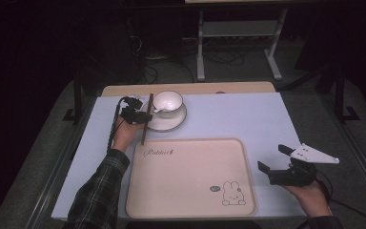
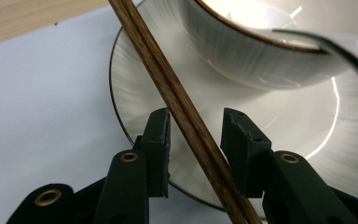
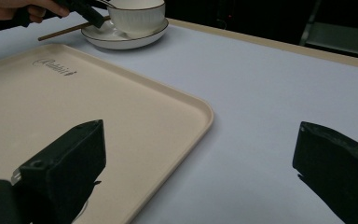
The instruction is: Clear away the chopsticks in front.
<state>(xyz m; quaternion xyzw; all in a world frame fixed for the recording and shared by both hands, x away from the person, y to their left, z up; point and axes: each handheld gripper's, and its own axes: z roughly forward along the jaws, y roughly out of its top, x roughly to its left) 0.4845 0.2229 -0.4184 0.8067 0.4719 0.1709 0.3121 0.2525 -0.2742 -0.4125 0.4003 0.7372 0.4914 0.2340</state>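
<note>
A: Status of the left tongs [image 2: 193, 135]?

B: Partly open. The chopsticks [image 2: 177, 105] pass between the jaws, which do not yet press on them. No grip.

A: Location of the chopsticks?

B: Leaning across the left rim of the plate [image 1: 169, 125], far end raised, near end on the table [image 1: 248, 119]. The bowl [image 1: 167, 101] stands on the plate.

A: Right tongs [image 1: 275, 159]?

B: Wide open, empty, right of the tray [image 1: 190, 176], well away from the plate.

A: Progress?

B: Approach done. Closing, lifting and probably placing on the tray remain.
</note>
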